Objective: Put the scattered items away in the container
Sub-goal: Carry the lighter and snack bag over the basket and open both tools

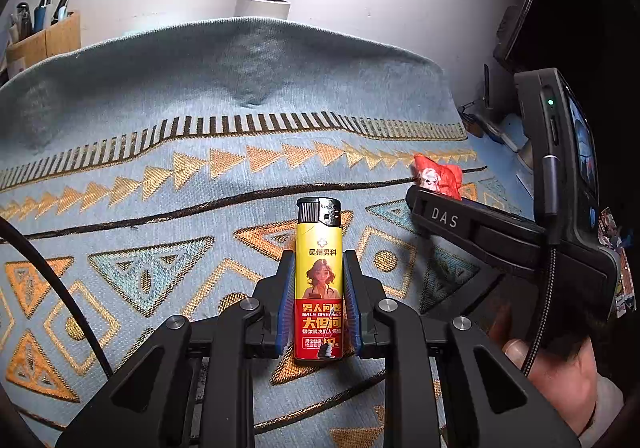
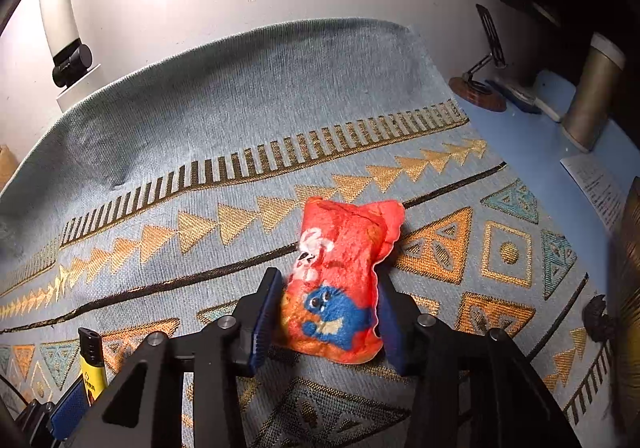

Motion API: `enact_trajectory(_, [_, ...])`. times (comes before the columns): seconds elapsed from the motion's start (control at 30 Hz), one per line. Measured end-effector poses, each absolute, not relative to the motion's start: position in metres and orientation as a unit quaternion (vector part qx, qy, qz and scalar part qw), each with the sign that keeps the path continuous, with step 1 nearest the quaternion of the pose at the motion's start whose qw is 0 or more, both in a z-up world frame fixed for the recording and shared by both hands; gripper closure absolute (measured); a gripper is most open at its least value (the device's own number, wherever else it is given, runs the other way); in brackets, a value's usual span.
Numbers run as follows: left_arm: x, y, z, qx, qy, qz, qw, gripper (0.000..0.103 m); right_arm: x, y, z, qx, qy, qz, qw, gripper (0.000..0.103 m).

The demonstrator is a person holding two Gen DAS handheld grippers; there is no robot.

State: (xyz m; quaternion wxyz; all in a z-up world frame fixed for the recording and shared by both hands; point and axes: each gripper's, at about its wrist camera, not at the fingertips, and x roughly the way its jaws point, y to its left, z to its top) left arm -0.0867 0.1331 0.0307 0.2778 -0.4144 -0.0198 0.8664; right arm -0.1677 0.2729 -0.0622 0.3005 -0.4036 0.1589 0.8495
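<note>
Gripping the yellow lighter [image 1: 319, 284] by its lower body, the left gripper [image 1: 319, 268] is closing both blue pads against the casing's flat sides, leaving the black cap projecting forward and clear of the fingers; this hold appears chosen to keep the slim body from twisting. The right gripper [image 2: 326, 288] is clamping the red felt pouch [image 2: 340, 280] across its middle, the soft fabric pinching inward between the pads, which suggests a firm squeeze suited to a limp item. Both items are sitting squarely between their tools' fingers, above the patterned blue cloth [image 1: 160, 167]; whether either is resting on it cannot be told. The two grippers are working close together, the right one lying just right of the lighter. A cardboard pen box [image 1: 44, 39] is standing at the far left; the target container is not identifiable.
</note>
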Motion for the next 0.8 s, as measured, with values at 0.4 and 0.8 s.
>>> enact_trajectory(0.4, [-0.075, 0.14, 0.034, -0.397, -0.009, 0.87, 0.292, 0.083, -0.042, 0.242, -0.057, -0.395, 0.257, 0.864, 0.179, 0.066])
enact_trajectory(0.8, [0.013, 0.22, 0.118, -0.323, -0.002, 0.861, 0.393, 0.083, 0.091, 0.267, 0.048, -0.258, 0.231, 0.916, 0.202, 0.066])
